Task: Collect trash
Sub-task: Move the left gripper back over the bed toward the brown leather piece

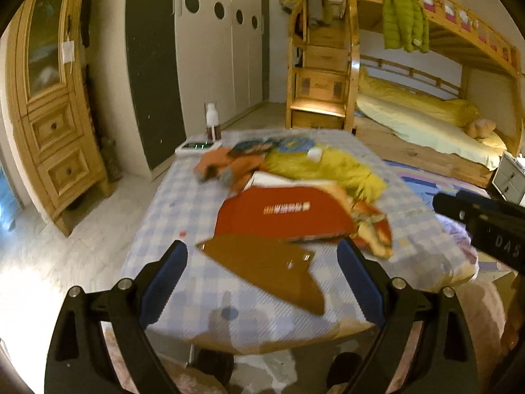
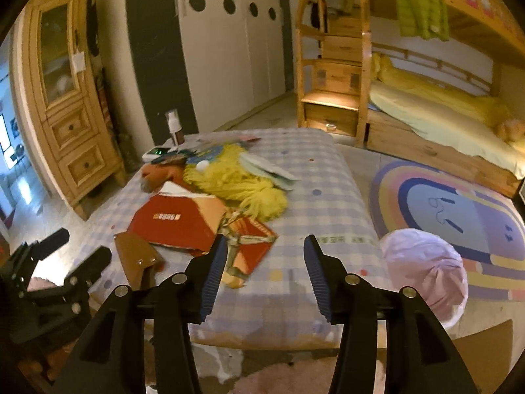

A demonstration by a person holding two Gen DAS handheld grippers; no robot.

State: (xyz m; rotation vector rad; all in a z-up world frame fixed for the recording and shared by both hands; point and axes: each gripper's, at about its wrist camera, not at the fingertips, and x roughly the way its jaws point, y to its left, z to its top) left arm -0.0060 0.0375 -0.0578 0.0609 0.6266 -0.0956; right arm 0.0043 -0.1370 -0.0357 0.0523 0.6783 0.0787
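A checked table (image 1: 157,223) (image 2: 328,184) carries a heap of litter: a red card folder (image 1: 282,213) (image 2: 174,223), a brown leather-like piece (image 1: 269,269) (image 2: 134,256), yellow fluffy stuff (image 1: 331,167) (image 2: 236,180), orange scraps (image 1: 226,167) (image 2: 157,174) and a torn red printed sheet (image 2: 252,246). My left gripper (image 1: 262,262) is open above the brown piece, with nothing in it. My right gripper (image 2: 265,256) is open over the table's near edge, empty, next to the torn sheet. A pale pink bag (image 2: 426,269) hangs at the table's right.
At the table's far left stand a white pump bottle (image 1: 211,121) (image 2: 173,128) and a small device with a green display (image 1: 197,146) (image 2: 157,152). A wooden cabinet (image 1: 55,105) stands left, a bunk bed (image 1: 426,92) right, a colourful rug (image 2: 459,213) on the floor.
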